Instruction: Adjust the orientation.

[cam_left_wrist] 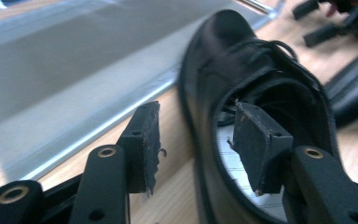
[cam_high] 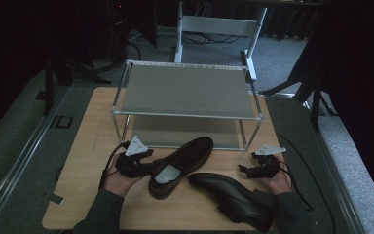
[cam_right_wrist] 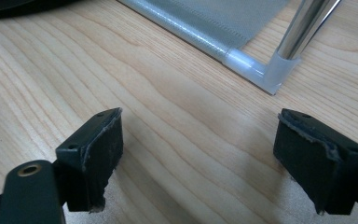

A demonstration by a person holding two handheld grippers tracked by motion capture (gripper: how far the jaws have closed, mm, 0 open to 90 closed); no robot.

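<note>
A black lace-up shoe (cam_high: 185, 156) lies on the wooden table (cam_high: 90, 146) in front of the rack, toe pointing away. My left gripper (cam_high: 151, 168) is at its heel end. In the left gripper view the jaws (cam_left_wrist: 196, 112) straddle the side wall of the shoe (cam_left_wrist: 233, 51): one pad is inside the opening and the other is outside, with a gap to the leather. A second black shoe (cam_high: 233, 195) lies near the front edge, also seen at the right of the left gripper view (cam_left_wrist: 354, 84). My right gripper (cam_high: 246, 171) rests beside it, open and empty (cam_right_wrist: 200, 126) over bare wood.
A two-shelf metal rack (cam_high: 185, 90) stands at the back of the table, both shelves bare. Its lower shelf (cam_left_wrist: 74, 60) runs close to the left shoe, and its corner post (cam_right_wrist: 279, 51) is just ahead of my right gripper. The floor beyond is dark, with stands and cables.
</note>
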